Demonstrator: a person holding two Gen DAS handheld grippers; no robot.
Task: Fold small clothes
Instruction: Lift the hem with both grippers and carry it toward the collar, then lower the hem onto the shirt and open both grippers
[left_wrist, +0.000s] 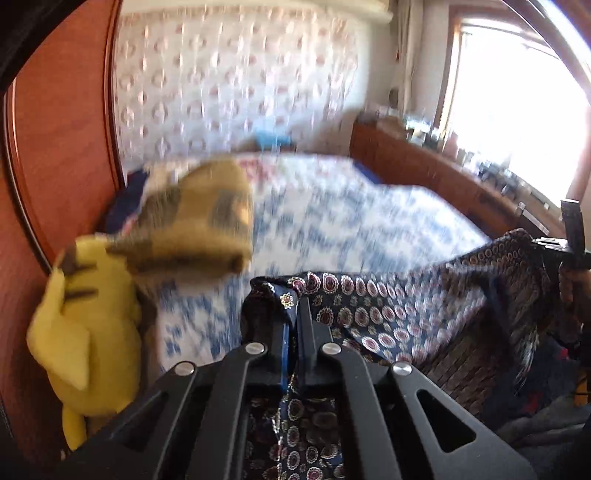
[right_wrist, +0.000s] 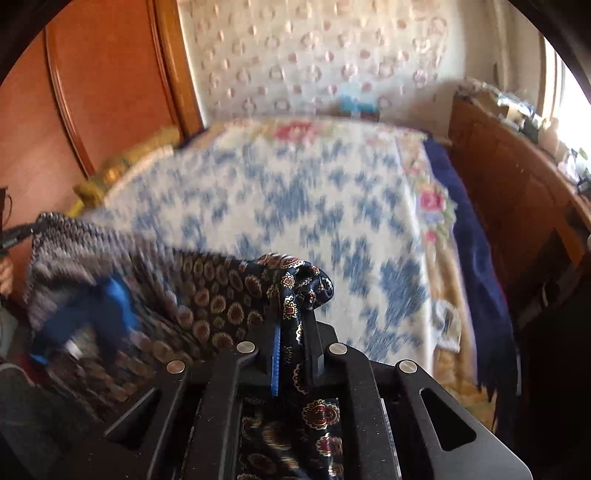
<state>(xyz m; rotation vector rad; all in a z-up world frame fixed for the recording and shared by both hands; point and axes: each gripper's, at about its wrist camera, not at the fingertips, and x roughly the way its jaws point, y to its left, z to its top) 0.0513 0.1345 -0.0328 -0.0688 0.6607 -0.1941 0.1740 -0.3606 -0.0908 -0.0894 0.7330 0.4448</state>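
Observation:
A dark navy garment with red and gold medallion print (left_wrist: 388, 306) hangs stretched between my two grippers above the bed. My left gripper (left_wrist: 293, 314) is shut on one corner of it. My right gripper (right_wrist: 293, 314) is shut on the other corner (right_wrist: 295, 280). The cloth spans to the left in the right wrist view (right_wrist: 207, 291), and its far end meets the left gripper at the frame's left edge (right_wrist: 18, 232). The right gripper shows at the right edge of the left wrist view (left_wrist: 570, 240).
The bed (right_wrist: 295, 206) has a white and blue floral cover. A yellow plush toy (left_wrist: 85, 332) and a folded yellow-brown cloth (left_wrist: 199, 221) lie at its left by the wooden wardrobe (left_wrist: 62, 129). A cluttered wooden dresser (right_wrist: 517, 177) stands at the right under the window.

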